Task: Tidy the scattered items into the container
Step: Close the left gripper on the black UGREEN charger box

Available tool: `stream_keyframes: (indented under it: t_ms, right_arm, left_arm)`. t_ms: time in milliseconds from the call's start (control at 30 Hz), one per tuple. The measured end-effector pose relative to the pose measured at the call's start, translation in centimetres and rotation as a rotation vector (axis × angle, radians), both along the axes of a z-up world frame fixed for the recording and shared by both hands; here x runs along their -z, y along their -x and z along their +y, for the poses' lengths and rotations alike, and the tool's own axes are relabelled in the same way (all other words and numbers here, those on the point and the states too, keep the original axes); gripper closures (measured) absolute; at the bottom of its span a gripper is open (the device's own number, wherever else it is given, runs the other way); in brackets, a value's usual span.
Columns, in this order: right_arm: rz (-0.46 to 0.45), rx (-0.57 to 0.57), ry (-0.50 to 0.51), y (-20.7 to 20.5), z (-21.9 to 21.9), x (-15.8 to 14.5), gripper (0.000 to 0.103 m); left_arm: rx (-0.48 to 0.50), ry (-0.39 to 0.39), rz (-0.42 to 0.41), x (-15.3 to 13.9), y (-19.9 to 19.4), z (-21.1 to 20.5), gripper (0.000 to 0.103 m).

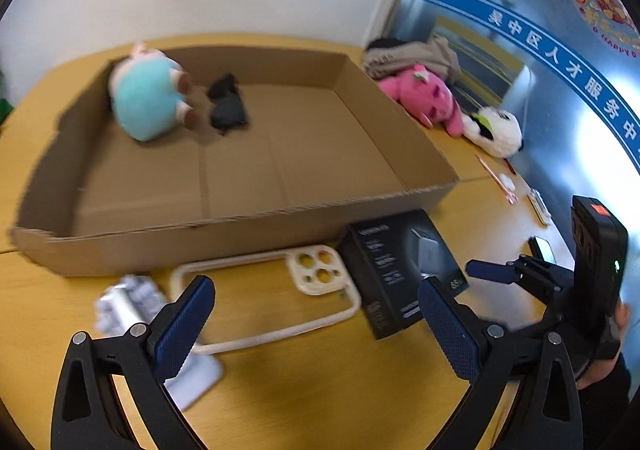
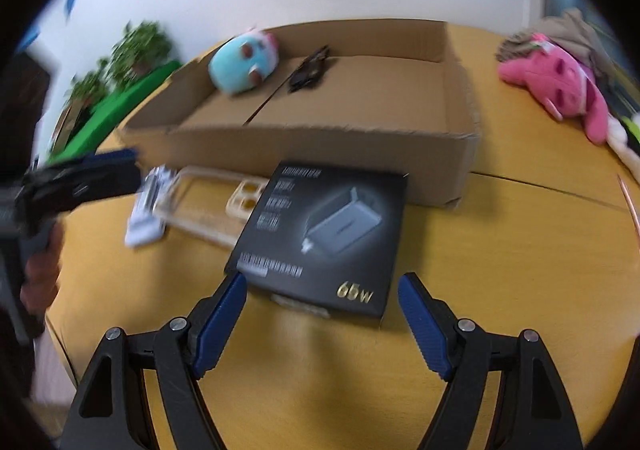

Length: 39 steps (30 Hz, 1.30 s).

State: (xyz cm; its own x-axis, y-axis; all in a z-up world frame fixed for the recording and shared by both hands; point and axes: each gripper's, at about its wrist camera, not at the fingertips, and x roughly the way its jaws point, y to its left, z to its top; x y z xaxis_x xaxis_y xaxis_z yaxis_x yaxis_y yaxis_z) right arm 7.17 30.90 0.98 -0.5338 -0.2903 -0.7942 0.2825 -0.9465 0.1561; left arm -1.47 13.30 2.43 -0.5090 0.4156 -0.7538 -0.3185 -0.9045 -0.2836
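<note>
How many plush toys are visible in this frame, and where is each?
3. A blue plush toy lies inside the cardboard box; a pink one and a white one lie on the table right of it. Others may be hidden.

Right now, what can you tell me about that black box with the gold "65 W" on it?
The black charger box is a flat, squarish carton that looks like matte card, closed, lying face up on the yellow wooden table just in front of the cardboard box. Its lid shows a grey plug-in charger, rows of pale text and a gold "65 W" in one corner. One corner overlaps the cream phone case. The right gripper is open, its fingers either side of the near edge, not gripping.
</note>
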Motion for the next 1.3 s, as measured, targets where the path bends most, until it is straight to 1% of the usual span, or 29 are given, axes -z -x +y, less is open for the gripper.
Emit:
stream_keyframes:
  t_ms: [100, 200, 333, 400, 500, 533, 633, 700, 833, 933, 1000, 1067, 1133, 1233, 1300]
  right_arm:
    - [-0.012, -0.015, -0.006, -0.3, -0.2, 1.0, 0.025]
    - [-0.032, -0.005, 0.008, 0.1, 0.0, 1.9, 0.025]
    - [-0.028, -0.018, 0.006, 0.9, -0.4, 2.4, 0.025]
    - [-0.034, -0.034, -0.001, 1.3, -0.7, 2.8, 0.021]
    - [-0.036, -0.025, 0.008, 0.9, -0.7, 3.1, 0.02]
    - [-0.034, -0.024, 0.018, 0.6, -0.6, 3.1, 0.02]
    - [-0.042, -0.022, 0.055, -1.1, -0.5, 2.9, 0.021]
    - [-0.056, -0.046, 0.068, -2.6, -0.6, 2.9, 0.021]
    - [-0.079, -0.1, 0.097, -6.4, -0.8, 2.8, 0.02]
    - [-0.094, -0.143, 0.101, -8.2, -1.1, 2.7, 0.02]
    - [-0.094, -0.192, 0.106, -9.0, -1.4, 2.5, 0.02]
    - [-0.11, -0.232, 0.143, -9.4, -1.2, 2.5, 0.02]
    - [-0.124, -0.246, 0.183, -9.6, -0.5, 2.4, 0.02]
    - [-0.125, -0.202, 0.218, -9.1, 1.4, 2.0, 0.02]
    - [-0.127, -0.136, 0.231, -8.3, 2.6, 1.7, 0.02]
  left_arm:
    - [0.063, -0.036, -0.047, 1.6, 1.9, 2.7, 0.0]
    - [0.087, -0.055, -0.086, 3.2, 3.5, 4.8, 0.0]
    - [0.115, -0.079, -0.122, 5.0, 4.7, 6.8, 0.005]
    - [0.119, -0.094, -0.125, 5.3, 4.9, 7.3, 0.006]
    - [0.133, -0.08, -0.129, 5.1, 4.6, 7.7, 0.012]
    - [0.145, -0.077, -0.13, 5.0, 4.3, 7.8, 0.014]
    - [0.188, -0.049, -0.131, 4.9, 2.4, 8.0, 0.013]
    - [0.218, -0.039, -0.128, 4.8, 0.5, 8.0, 0.013]
    - [0.264, -0.061, -0.182, 5.0, -3.0, 7.2, 0.013]
    - [0.305, -0.093, -0.228, 5.3, -5.4, 6.0, 0.013]
    - [0.289, -0.116, -0.26, 5.5, -6.4, 4.8, 0.013]
    - [0.258, -0.122, -0.256, 5.5, -7.1, 3.6, 0.014]
    - [0.233, -0.133, -0.261, 5.5, -7.1, 3.0, 0.014]
    - [0.205, -0.187, -0.277, 5.5, -6.7, 2.2, 0.014]
    - [0.207, -0.228, -0.284, 5.4, -6.2, 2.2, 0.015]
